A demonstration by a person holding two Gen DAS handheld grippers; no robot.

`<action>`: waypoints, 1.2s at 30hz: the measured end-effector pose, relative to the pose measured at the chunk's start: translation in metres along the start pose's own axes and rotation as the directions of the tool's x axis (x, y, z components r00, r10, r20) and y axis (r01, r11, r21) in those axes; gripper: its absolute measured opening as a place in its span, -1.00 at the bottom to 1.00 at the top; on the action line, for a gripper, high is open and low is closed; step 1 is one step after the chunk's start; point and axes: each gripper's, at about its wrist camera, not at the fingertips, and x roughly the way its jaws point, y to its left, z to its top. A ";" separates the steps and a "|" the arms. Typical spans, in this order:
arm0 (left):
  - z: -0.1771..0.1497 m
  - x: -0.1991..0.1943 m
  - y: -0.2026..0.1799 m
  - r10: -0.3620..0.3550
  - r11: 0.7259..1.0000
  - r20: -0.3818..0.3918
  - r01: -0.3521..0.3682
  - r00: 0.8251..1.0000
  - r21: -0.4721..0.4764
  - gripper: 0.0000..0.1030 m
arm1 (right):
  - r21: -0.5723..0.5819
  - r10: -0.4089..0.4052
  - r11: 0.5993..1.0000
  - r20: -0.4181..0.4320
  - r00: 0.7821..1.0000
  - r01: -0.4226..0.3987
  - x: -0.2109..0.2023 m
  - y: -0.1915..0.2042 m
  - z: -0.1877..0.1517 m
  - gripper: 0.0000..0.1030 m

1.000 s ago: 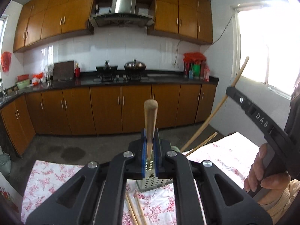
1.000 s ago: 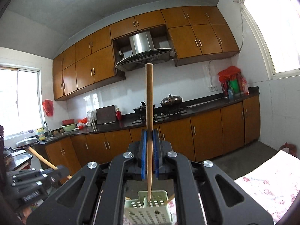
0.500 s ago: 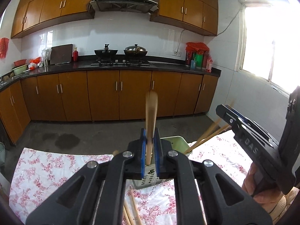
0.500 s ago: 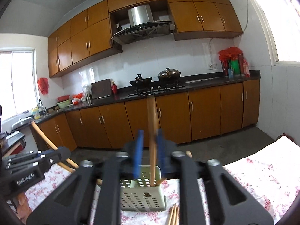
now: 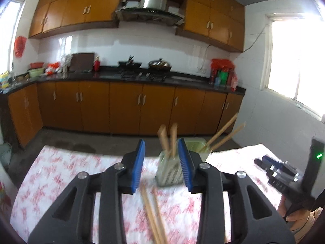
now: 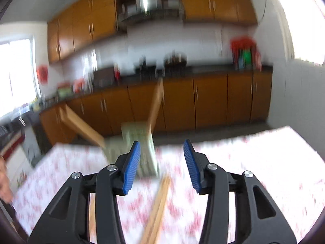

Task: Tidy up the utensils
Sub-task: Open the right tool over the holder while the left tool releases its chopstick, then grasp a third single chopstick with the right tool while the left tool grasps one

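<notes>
Floral tablecloth [image 5: 61,174] — utensil holder [image 5: 169,172] just beyond left gripper [image 5: 161,162]

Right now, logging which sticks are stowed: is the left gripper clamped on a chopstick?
No. The left gripper has its jaws apart with nothing pressed between them, and two chopsticks stand in the holder beyond.
</notes>
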 end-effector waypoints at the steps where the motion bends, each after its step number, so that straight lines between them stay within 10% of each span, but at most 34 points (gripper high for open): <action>1: -0.015 0.000 0.005 0.021 1.000 -0.030 -0.021 0.999 0.001 -0.32 | -0.005 -0.003 1.000 -0.069 0.998 0.003 0.010 -0.001 -0.015 -0.22; 4: -0.056 0.016 0.017 0.080 0.997 -0.145 -0.080 0.986 0.007 -0.32 | 0.024 0.026 1.000 -0.283 0.959 -0.020 0.042 -0.006 -0.064 -0.70; 10: -0.129 0.043 0.039 0.082 0.992 -0.354 -0.109 0.932 -0.056 -0.37 | 0.110 0.100 0.992 -0.427 0.899 -0.059 0.065 -0.001 -0.117 -0.73; 25: -0.174 0.070 0.013 -0.002 0.996 -0.466 -0.038 0.885 -0.076 -0.66 | 0.051 -0.002 0.998 -0.427 0.904 0.026 0.069 -0.008 -0.119 -0.85; 36: -0.183 0.081 0.005 0.066 0.997 -0.493 -0.076 0.868 0.001 -0.70 | 0.012 -0.021 1.000 -0.420 0.907 0.029 0.066 -0.007 -0.120 -0.84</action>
